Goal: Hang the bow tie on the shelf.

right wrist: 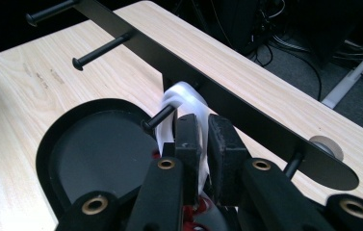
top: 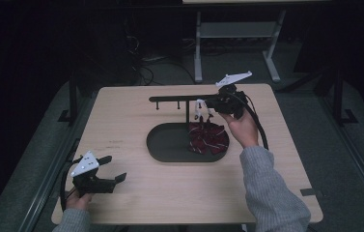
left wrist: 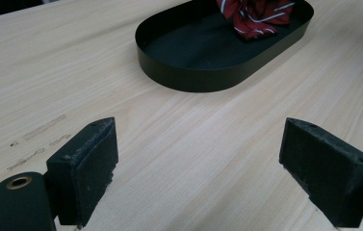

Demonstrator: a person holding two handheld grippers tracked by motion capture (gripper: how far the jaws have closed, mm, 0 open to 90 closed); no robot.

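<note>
A black rack bar [top: 179, 98] with pegs stands over a black oval tray [top: 165, 145]. A white plastic hook [right wrist: 181, 98] hangs on one peg [right wrist: 162, 117], and my right gripper [right wrist: 203, 122] is shut on it just below the bar [right wrist: 227, 101]. In the high view the right gripper [top: 209, 104] sits at the bar's right end, with the hook [top: 200, 110] beside it. A dark red striped cloth [top: 208, 137] lies bunched in the tray's right half. My left gripper [top: 114, 169] rests low at the table's front left, open with nothing between its jaws [left wrist: 198, 159]; the tray [left wrist: 188, 77] and cloth [left wrist: 256, 14] lie beyond it.
The light wooden table [top: 121, 111] has bare room to the left of and in front of the tray. Two free pegs [right wrist: 99, 50] stick out of the bar's left part. Behind the table stand a white desk frame [top: 199, 53] and floor cables [top: 143, 67].
</note>
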